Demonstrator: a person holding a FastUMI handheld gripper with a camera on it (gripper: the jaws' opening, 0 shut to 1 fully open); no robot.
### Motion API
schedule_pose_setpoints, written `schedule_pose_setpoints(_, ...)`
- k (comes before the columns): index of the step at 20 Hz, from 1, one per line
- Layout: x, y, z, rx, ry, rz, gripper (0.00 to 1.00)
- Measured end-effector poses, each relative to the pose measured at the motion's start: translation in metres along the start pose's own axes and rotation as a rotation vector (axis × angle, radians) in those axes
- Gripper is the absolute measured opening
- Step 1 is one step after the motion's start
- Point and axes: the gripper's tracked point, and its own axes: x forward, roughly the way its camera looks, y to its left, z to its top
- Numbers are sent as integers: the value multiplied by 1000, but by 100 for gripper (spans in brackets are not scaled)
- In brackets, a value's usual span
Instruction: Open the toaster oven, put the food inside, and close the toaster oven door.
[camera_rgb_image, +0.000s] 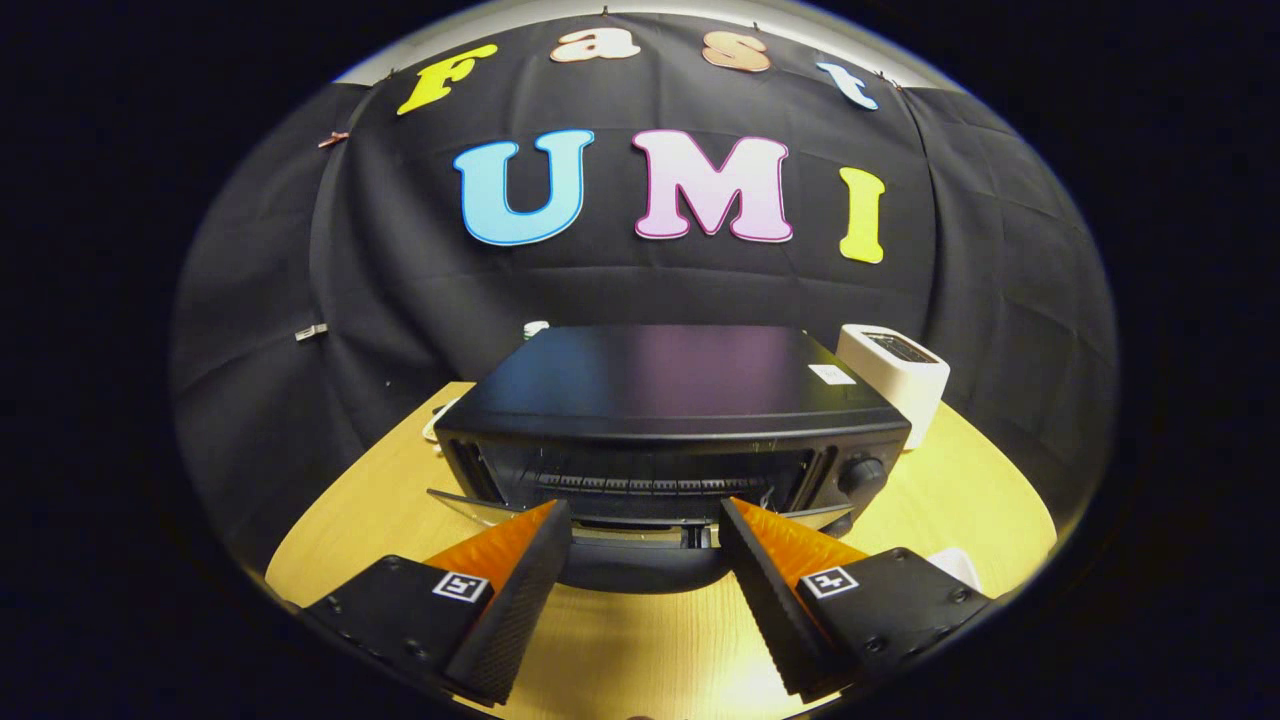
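The gripper (645, 515) is spread wide, its 2 orange-and-black fingers (520, 560) apart and holding nothing. Just ahead of them sits the black toaster oven (670, 400) on the wooden table (960, 480), its glass door (640, 520) dropped open toward the fingertips (the door's handle lies between them). A wire rack (650, 483) shows inside the cavity, and 1 control knob (862, 473) sits on the oven's right front. Beyond the oven's right rear corner stands a white toaster (895, 375), just beside it.
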Motion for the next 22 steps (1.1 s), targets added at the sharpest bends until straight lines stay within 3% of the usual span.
schedule_pose_setpoints(4,-19,2,-29,12,67,20,97)
schedule_pose_setpoints(10,-37,5,-87,-100,175,59,97)
schedule_pose_setpoints(14,-44,-6,-146,-131,347,88,99)
schedule_pose_setpoints(22,-68,-83,-102,-99,284,87,99)
